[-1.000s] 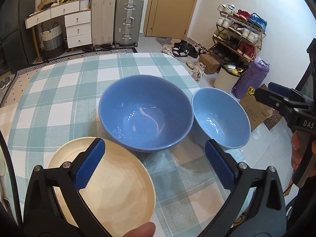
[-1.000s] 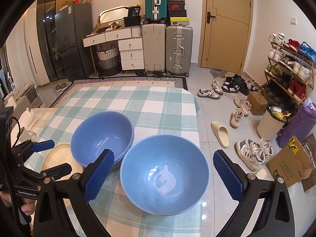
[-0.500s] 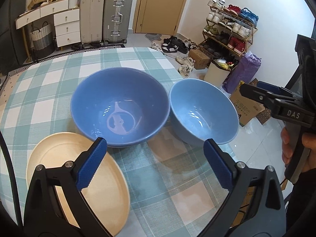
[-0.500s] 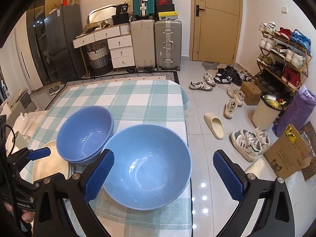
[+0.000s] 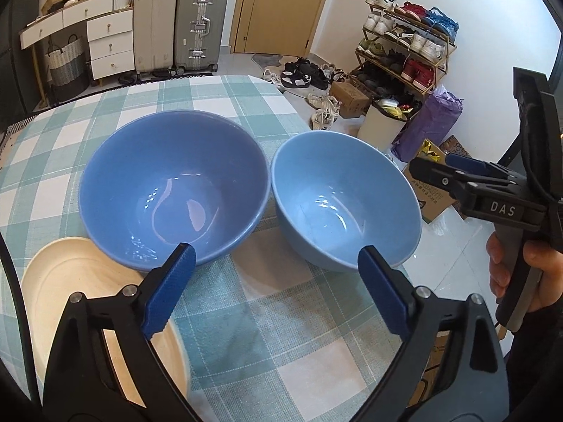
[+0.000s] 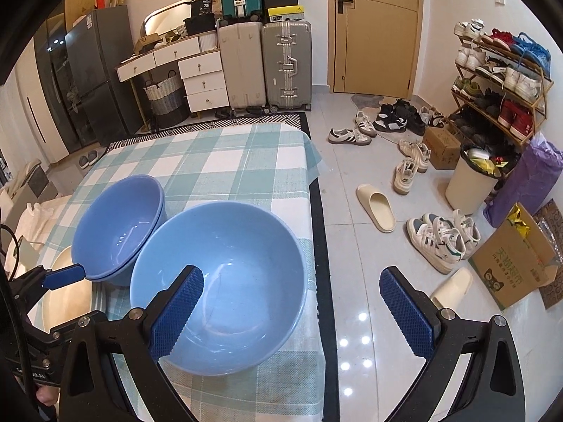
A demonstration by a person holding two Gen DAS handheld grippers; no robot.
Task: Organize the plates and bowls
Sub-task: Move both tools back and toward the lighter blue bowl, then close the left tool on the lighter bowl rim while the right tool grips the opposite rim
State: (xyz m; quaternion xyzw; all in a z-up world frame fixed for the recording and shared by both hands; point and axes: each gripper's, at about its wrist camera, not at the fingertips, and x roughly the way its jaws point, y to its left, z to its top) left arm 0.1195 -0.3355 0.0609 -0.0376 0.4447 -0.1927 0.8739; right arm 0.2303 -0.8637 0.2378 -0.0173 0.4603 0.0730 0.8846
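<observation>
My left claw is wide but closing, with nothing in it, near the big blue bowl. My right claw is spread wide over the light blue bowl.

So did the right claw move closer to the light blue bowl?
Yes. The right claw came down toward the light blue bowl; its left pad now overlaps the rim, and the checked table looks nearer.

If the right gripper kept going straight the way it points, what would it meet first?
Probably the lighter blue bowl: the right gripper sits open, straddling its near rim. Depth is uncertain.
</observation>
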